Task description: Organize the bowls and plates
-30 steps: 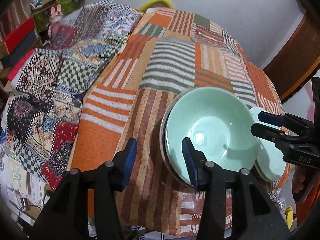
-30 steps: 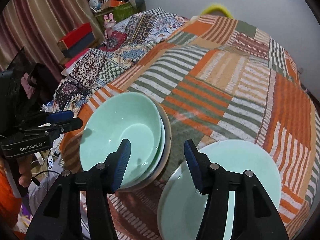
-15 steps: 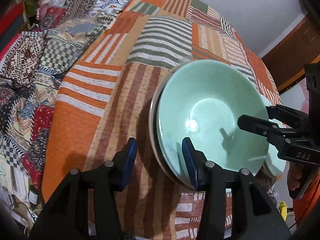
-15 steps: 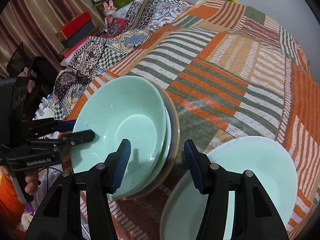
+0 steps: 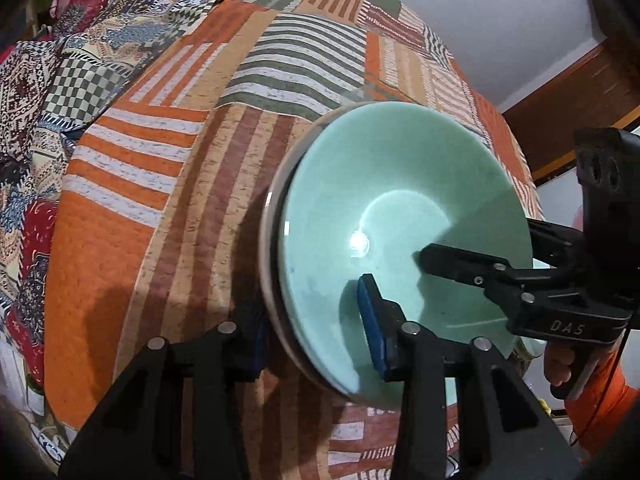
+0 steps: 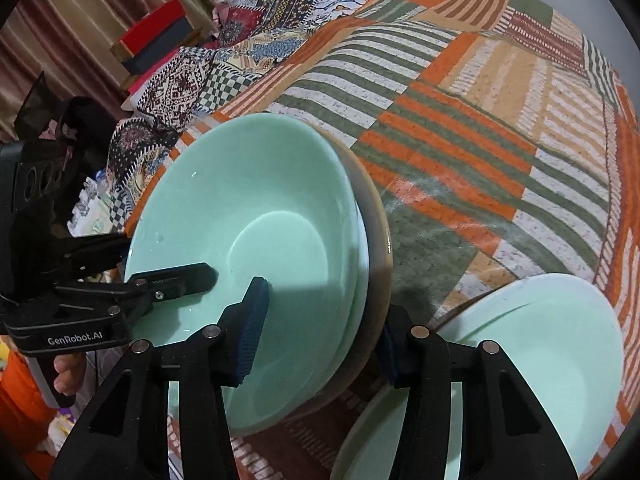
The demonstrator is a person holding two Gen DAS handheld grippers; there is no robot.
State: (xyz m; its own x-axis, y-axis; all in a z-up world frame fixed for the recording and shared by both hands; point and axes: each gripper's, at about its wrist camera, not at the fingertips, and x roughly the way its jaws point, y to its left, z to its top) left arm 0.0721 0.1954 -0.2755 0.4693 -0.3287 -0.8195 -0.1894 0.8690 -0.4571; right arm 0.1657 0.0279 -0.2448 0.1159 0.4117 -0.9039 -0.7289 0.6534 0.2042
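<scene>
Both tools dropped astride the glossy mint-green bowl [image 5: 400,216] stack's rims.

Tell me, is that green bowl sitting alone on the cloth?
No, the green bowl is nested on other dishes, with a tan rim showing beneath it.

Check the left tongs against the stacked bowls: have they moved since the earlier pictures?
Yes. The left tongs have come down and forward, now straddling the near rim of the green bowl, jaws just closing.

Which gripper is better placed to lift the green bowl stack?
Neither alone, likely both. Left gripper and right gripper each straddle opposite rims of the green bowl stack, jaws just closing, one finger inside, one outside.
</scene>
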